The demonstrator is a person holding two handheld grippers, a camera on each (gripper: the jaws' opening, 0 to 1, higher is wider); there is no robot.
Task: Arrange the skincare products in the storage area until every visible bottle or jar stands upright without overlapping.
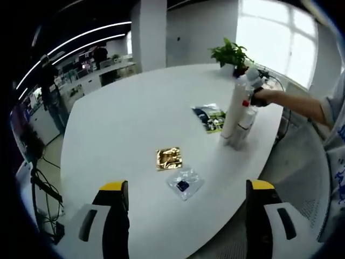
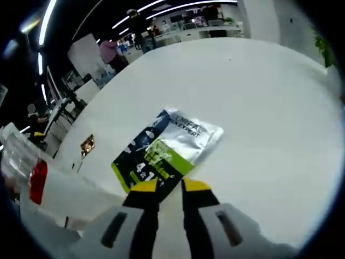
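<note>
A tall white tube [image 1: 233,110] stands upright on the white table [image 1: 135,113], with a clear bottle with a red cap [image 1: 246,120] right beside it. A silver and green sachet [image 1: 209,117] lies flat just to their left. A gold sachet [image 1: 169,158] and a clear sachet [image 1: 184,183] lie nearer to me. My left gripper [image 1: 187,186] is open, its jaws wide apart above the table's near edge. A hand holds my right gripper [image 1: 252,81] by the tube's top. In the right gripper view my right gripper [image 2: 170,186] is shut, empty, above the sachet [image 2: 167,148]; the tube [image 2: 59,199] and bottle [image 2: 32,178] are at left.
A potted plant [image 1: 232,54] stands at the table's far end near a bright window. The person's sleeve [image 1: 334,129] comes in from the right. The gold sachet [image 2: 87,144] lies further along the table. People and desks fill the room behind [image 2: 110,51].
</note>
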